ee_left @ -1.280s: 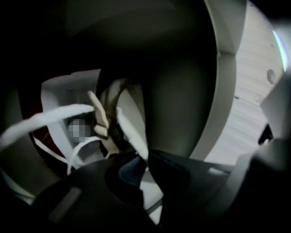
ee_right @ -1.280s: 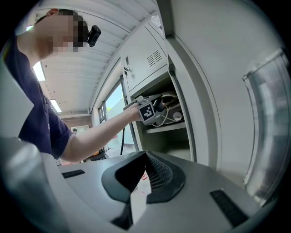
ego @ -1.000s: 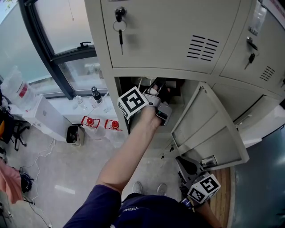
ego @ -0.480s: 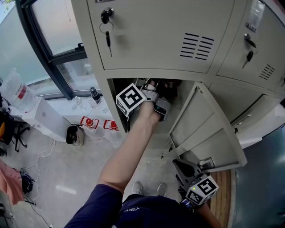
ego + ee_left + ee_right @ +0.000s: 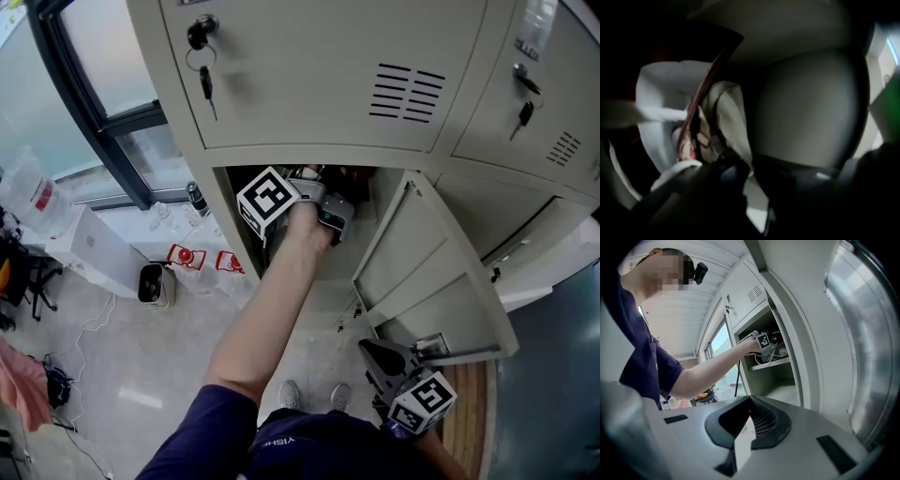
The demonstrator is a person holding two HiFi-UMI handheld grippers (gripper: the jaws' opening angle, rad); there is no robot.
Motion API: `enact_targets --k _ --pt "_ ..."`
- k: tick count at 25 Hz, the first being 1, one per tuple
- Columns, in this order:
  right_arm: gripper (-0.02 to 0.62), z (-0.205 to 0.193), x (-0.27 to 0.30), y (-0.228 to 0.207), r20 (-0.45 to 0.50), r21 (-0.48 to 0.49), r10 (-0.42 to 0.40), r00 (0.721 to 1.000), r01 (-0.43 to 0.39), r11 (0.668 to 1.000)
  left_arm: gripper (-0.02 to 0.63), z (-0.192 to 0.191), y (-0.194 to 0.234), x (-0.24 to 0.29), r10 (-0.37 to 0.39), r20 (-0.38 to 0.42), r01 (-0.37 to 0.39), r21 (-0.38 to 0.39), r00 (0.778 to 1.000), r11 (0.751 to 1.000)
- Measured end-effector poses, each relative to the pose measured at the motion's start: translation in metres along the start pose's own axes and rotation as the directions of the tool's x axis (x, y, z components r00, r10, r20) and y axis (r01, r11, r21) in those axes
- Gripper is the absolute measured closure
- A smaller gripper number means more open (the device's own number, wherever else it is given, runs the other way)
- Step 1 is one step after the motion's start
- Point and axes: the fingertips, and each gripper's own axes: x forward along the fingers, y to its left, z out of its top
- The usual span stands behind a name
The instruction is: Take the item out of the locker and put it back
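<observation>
The open locker compartment lies below a closed door, its own door swung out to the right. My left gripper reaches inside it, and its tips are lost in the dark in the head view. In the left gripper view a cream cloth bag with a dark red strap hangs in front. The bag's lower edge runs down into the nearly closed jaws of the left gripper. My right gripper hangs low by the door, shut and empty, as the right gripper view also shows.
Closed locker doors above carry keys. On the floor to the left stand a white box, a small bin and red items by the window frame. The person's shoes are below the locker.
The left gripper has moved a little farther up and into the compartment. The right gripper has stayed low beside the open door.
</observation>
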Motion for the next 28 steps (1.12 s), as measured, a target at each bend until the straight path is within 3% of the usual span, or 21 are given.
enact_targets --k 7,18,28 --pt "0.598 -0.004 -0.001 -0.002 -0.006 0.022 0.004 1.000 -0.004 1.000 0.577 0.002 -0.004 -0.003 -0.007 0.040 0.007 -0.009 0.999 1.000" --pt "0.598 -0.007 -0.002 0.005 -0.017 0.023 0.024 1.000 -0.023 0.999 0.443 -0.001 -0.014 -0.012 -0.026 0.054 0.028 -0.033 0.998 0.999" --pt "0.598 -0.012 0.000 0.014 -0.017 0.025 0.039 0.999 -0.039 0.999 0.380 -0.007 -0.016 -0.023 -0.018 0.054 0.021 -0.056 0.998 0.998"
